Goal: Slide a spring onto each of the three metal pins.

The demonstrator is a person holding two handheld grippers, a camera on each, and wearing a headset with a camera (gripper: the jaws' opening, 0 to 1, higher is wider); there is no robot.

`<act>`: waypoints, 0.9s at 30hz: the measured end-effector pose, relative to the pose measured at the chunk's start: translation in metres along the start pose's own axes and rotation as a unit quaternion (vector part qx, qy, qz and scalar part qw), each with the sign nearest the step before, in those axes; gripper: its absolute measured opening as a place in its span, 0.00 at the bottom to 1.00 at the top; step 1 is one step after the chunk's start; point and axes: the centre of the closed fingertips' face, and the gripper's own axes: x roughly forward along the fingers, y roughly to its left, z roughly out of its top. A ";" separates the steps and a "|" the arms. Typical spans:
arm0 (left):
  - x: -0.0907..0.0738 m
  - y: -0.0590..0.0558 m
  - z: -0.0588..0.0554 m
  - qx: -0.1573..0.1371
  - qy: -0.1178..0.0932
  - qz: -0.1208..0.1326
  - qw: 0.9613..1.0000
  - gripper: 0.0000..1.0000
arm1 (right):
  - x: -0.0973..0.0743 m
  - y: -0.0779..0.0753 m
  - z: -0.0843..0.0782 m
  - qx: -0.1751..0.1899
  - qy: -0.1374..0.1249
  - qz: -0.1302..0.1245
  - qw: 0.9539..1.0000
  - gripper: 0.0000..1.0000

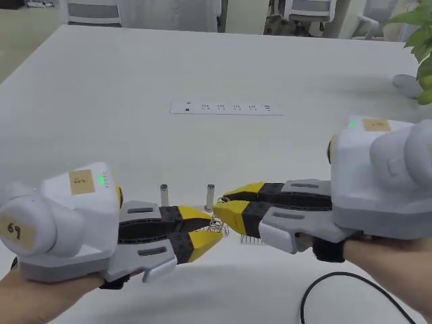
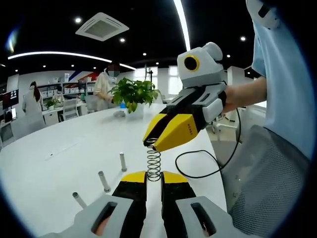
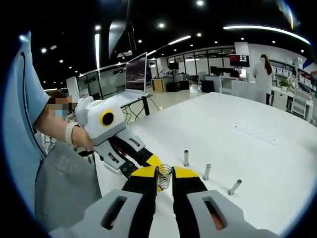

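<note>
From my seat, the wide white table [image 1: 202, 67] spreads ahead. My left gripper [image 2: 154, 177] and right gripper [image 3: 164, 174] each pinch an opposite end of one small coiled metal spring [image 2: 154, 161], just beside the three short upright metal pins [image 3: 207, 171].

One spring held in the air, three pins bare

You hold a silver coil spring [image 2: 154, 163] stretched between your grippers, one end pinched in the left gripper [image 2: 154, 174] and the other in the tips of the right gripper [image 3: 165, 172]. The three short metal pins [image 2: 103, 181] stand upright in a row on the white table [image 1: 202, 67], all bare. A second spring [image 1: 251, 238] lies on the table near them.
</note>
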 end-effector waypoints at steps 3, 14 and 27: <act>-0.001 0.000 0.000 0.000 0.001 0.000 1.000 0.02 | 0.000 0.000 0.000 -0.001 0.002 0.001 1.000 0.12; -0.001 -0.004 -0.006 0.007 0.012 -0.010 1.000 0.02 | -0.009 0.002 -0.014 -0.061 0.095 0.052 0.992 0.24; -0.003 -0.015 -0.017 0.021 0.033 -0.028 0.999 0.02 | -0.013 0.011 -0.019 -0.178 0.200 0.136 0.954 0.22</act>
